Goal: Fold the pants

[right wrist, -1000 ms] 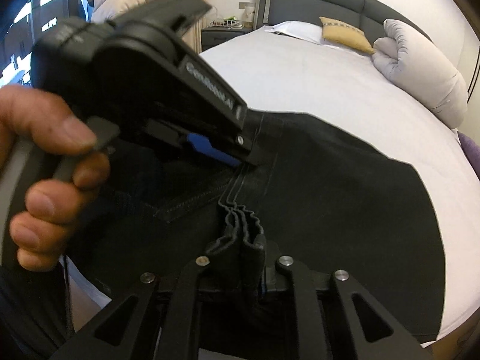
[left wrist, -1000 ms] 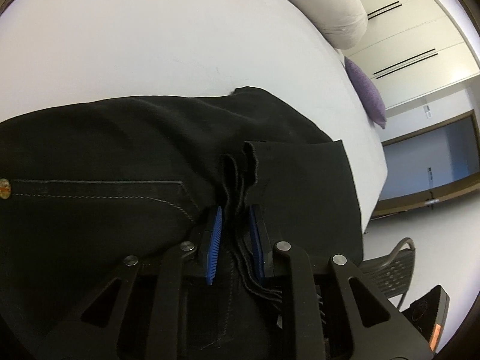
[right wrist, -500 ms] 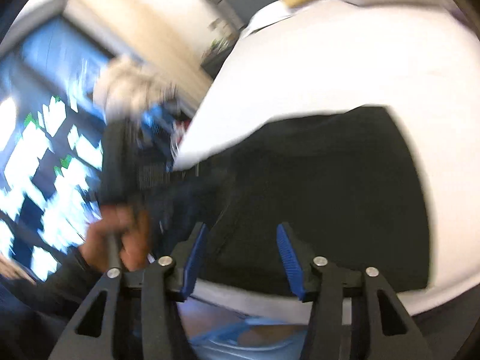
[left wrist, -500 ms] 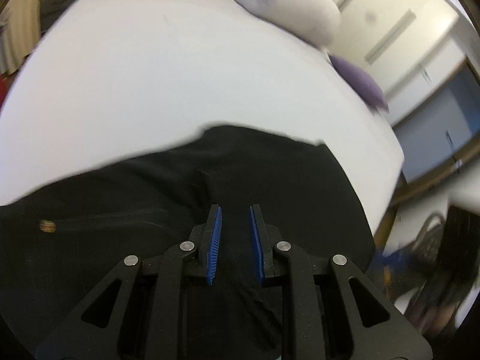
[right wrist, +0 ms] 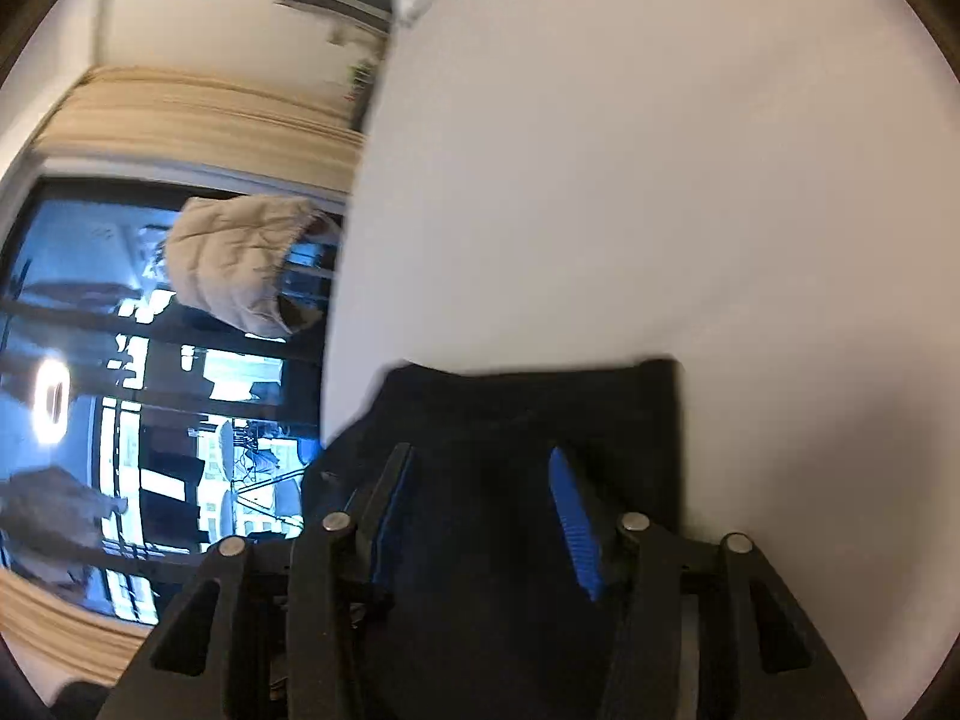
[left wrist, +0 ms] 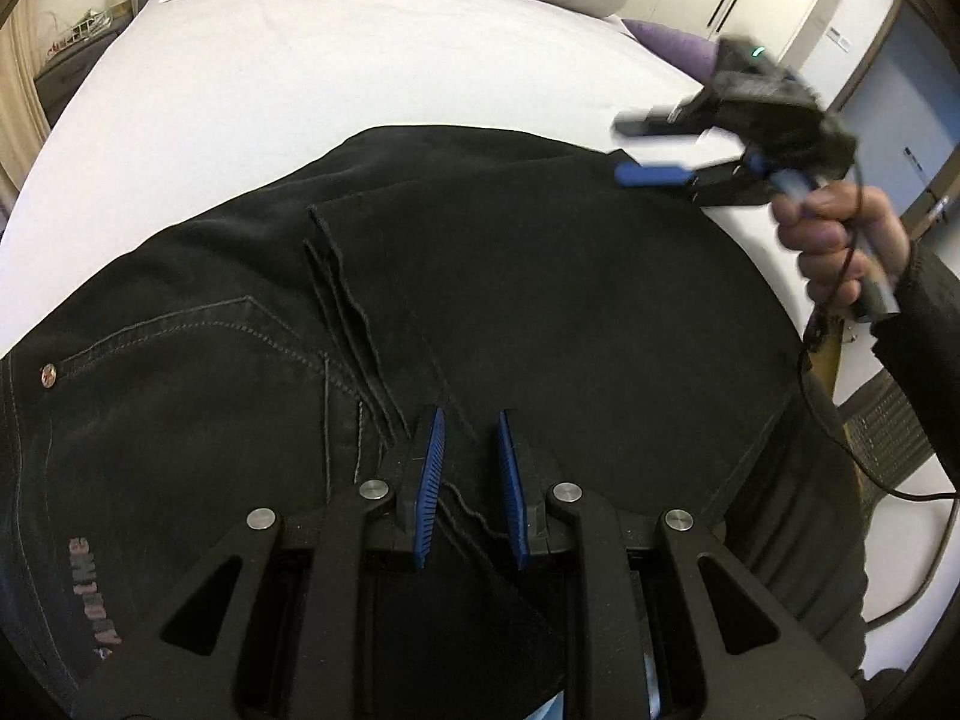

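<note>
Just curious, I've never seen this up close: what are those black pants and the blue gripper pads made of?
The pants look like matte black denim: contrast stitching, a metal rivet. The blue pads on the left hand-held gripper seem rubber or plastic, finely ribbed; hard to say which.

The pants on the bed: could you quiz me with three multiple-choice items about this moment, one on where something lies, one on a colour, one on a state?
1. Where do the pants lie?
A. on the white bed
B. on a chair
C. on the floor

2. What colour are the pads inside the left gripper?
A. red
B. blue
C. yellow

3. What is the right gripper doing?
A. clamping a pillow
B. lying on the floor
C. held open in a hand, gripping nothing

Answers: 1 A, the dark cloth is spread over the white sheet. 2 B, both ribbed pads are blue. 3 C, its jaws stand apart over the far edge of the pants, with nothing between them.
</note>
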Tool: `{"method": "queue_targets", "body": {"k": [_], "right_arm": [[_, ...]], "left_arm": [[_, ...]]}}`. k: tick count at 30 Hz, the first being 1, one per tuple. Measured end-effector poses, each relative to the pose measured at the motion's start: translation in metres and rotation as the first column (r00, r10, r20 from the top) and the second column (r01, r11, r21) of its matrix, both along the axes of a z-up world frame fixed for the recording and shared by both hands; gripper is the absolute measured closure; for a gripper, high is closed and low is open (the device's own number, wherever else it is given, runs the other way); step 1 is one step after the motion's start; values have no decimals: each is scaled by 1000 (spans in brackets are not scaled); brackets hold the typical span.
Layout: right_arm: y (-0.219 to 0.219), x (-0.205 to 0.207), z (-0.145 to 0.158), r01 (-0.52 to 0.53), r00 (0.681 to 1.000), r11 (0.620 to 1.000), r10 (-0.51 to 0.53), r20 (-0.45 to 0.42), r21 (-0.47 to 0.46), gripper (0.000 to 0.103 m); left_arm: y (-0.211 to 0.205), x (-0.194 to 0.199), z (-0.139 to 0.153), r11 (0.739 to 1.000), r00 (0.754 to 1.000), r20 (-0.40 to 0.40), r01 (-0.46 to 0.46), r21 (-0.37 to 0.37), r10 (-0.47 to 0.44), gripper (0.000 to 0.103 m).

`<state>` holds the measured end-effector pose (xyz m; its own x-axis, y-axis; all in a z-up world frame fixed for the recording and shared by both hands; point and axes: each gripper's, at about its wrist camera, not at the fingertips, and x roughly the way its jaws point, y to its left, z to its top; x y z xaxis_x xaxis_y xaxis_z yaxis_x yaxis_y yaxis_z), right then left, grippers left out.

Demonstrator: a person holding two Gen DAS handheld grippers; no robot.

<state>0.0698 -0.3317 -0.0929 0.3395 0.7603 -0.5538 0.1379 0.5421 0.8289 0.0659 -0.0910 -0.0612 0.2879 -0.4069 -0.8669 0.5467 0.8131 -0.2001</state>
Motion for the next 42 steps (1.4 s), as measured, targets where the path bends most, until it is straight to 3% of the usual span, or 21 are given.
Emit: {"method": "queue_targets", "body": {"k": [8,14,20,23,25,27,28,30,31,32,36,38,40,42], "right_arm": [[5,-85,5,-50,999,998,49,19,46,69],[9,-150,1,12,1000,993,-15,25,117,56],[9,-157,-17,75,996,981,-81,27,180,57],[8,-159,-12,84,996,984,-89,30,155,57],[10,-164,5,86,994,991,-93,61,105,49],[14,-170,29,134,980,982,-151,127,134,17],[20,-172,42,153,967,974,-182,176,168,14],[35,-167,57,130,957,969,-179,228,212,12],[45,-162,61,113,956,967,-168,240,228,12],[61,-153,63,81,959,967,-142,245,242,12],[102,-118,57,13,971,965,-75,227,263,13],[121,-100,50,6,979,954,-66,192,299,16],[130,-91,48,6,981,950,-66,184,311,16],[140,-82,50,0,981,949,-61,182,315,18]], "left_arm": [[9,5,-10,997,999,-43,-22,-73,19,85],[20,2,-13,997,1000,-24,-21,-75,19,85],[24,-6,-11,997,999,-2,-34,-74,34,85],[32,-16,1,996,998,15,-67,-60,68,85],[48,-28,16,993,996,27,-85,-83,88,85],[71,-43,33,986,990,57,-118,-122,125,84],[91,-52,45,976,983,74,-152,-158,166,79],[135,-71,60,936,957,81,-251,-245,278,42],[156,-80,65,907,936,83,-305,-291,341,12],[179,-91,69,868,909,83,-360,-341,410,6],[257,-122,62,701,800,-56,-555,-447,598,6],[289,-136,48,596,735,-148,-635,-491,661,6],[311,-141,31,504,692,-253,-685,-526,676,6],[321,-142,15,438,656,-345,-726,-530,671,6]]}}
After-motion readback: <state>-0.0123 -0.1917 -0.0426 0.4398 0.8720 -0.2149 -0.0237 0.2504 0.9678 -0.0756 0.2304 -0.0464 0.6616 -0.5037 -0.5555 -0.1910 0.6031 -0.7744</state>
